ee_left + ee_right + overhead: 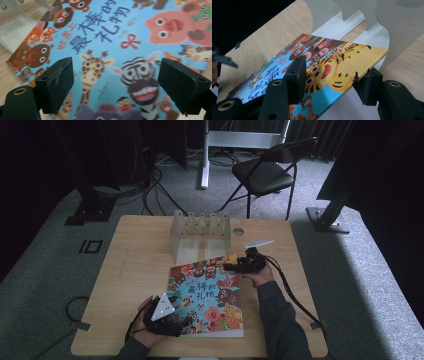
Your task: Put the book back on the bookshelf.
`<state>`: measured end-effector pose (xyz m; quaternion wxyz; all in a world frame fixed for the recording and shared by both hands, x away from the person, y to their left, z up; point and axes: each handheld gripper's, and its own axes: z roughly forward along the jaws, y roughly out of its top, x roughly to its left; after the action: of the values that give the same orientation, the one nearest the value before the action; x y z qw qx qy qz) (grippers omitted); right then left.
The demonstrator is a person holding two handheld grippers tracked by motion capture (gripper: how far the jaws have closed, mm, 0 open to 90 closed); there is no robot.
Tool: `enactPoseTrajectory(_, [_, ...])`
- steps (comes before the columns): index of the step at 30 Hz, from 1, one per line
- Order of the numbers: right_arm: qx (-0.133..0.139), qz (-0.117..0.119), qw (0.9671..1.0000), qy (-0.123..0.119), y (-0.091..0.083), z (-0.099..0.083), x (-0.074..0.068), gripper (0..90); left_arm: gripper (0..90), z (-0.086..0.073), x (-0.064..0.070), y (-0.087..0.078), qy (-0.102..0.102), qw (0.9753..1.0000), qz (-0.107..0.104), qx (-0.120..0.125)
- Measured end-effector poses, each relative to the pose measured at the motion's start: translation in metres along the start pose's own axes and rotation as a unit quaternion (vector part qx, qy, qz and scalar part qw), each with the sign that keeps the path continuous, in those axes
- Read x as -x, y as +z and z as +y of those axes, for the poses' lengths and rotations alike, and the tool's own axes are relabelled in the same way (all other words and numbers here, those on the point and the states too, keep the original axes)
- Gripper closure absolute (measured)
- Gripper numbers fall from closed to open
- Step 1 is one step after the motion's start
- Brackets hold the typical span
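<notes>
A picture book (207, 295) with a bright cartoon-animal cover lies on the wooden table (130, 265), in front of the rack. My left gripper (189, 320) is open at the book's near left corner. In the left gripper view its jaws stand wide apart over the cover (112, 50), with nothing between them (116, 87). My right gripper (231, 262) is at the far right corner. In the right gripper view that yellow corner (352, 57) passes between the jaws (332, 80), one over the cover and one under the edge, with a wide gap left. The corner looks slightly raised.
A pale slotted file rack (200, 232) stands just behind the book, close to the right gripper (367, 22). A black folding chair (262, 172) and cables sit on the carpet beyond the table. Bare tabletop lies to the left of the book.
</notes>
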<state>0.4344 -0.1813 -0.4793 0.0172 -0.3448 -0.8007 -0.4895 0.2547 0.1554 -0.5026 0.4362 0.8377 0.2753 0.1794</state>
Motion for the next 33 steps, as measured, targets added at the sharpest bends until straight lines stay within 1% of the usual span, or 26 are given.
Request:
enactPoseTrajectory(2, [-0.002,0.001,1.0,0.0,-0.001,0.002,0.0,48.9,13.6,0.0,-0.008,-0.001,-0.009,1.0,0.0,-0.002])
enactPoseTrajectory(3, [-0.003,0.004,1.0,0.002,-0.001,0.003,0.0,49.7,13.6,0.0,-0.014,-0.001,-0.019,0.9997,-0.012,0.0])
enactPoseTrajectory(4, [-0.003,0.006,1.0,0.004,-0.001,0.004,0.0,50.4,13.6,0.0,-0.02,-0.001,-0.031,0.9993,-0.019,0.0])
enactPoseTrajectory(6, [-0.001,0.011,0.9999,0.01,-0.002,0.006,0.0,52.8,14.3,-0.002,-0.031,-0.001,-0.047,0.9986,-0.026,0.002])
enactPoseTrajectory(8, [0.002,0.014,0.9998,0.012,-0.003,0.007,0.0,53.6,14.3,-0.002,-0.039,-0.001,-0.057,0.9982,-0.022,0.001])
enactPoseTrajectory(10, [0.002,0.015,0.9998,0.01,-0.003,0.009,-0.001,54.5,14.3,-0.003,-0.046,-0.002,-0.059,0.9981,-0.017,-0.001])
enactPoseTrajectory(14, [0.008,0.025,0.9995,0.016,-0.004,0.011,0.0,57.8,14.3,-0.002,-0.054,-0.003,-0.058,0.9983,-0.008,-0.007])
enactPoseTrajectory(17, [0.011,0.031,0.9993,0.018,-0.005,0.013,-0.001,59.7,14.3,-0.002,-0.062,-0.003,-0.064,0.9979,-0.003,-0.01])
enactPoseTrajectory(19, [0.013,0.035,0.9991,0.021,-0.005,0.014,-0.001,60.5,14.7,-0.003,-0.067,-0.003,-0.072,0.9973,-0.005,-0.007])
enactPoseTrajectory(24, [0.008,0.035,0.9992,0.017,-0.005,0.017,-0.002,61.0,14.8,-0.007,-0.075,-0.002,-0.082,0.9966,-0.001,-0.013])
enactPoseTrajectory(25, [0.008,0.035,0.9992,0.017,-0.005,0.017,-0.002,61.0,14.8,-0.007,-0.075,-0.002,-0.082,0.9966,-0.001,-0.013])
enactPoseTrajectory(28, [0.01,0.035,0.9992,0.015,-0.006,0.019,-0.003,61.8,14.8,-0.009,-0.084,-0.002,-0.094,0.9955,-0.004,-0.014])
enactPoseTrajectory(33, [0.015,0.032,0.9992,0.018,-0.007,0.02,-0.006,63.3,14.8,-0.012,-0.09,-0.004,-0.104,0.9945,-0.005,-0.014])
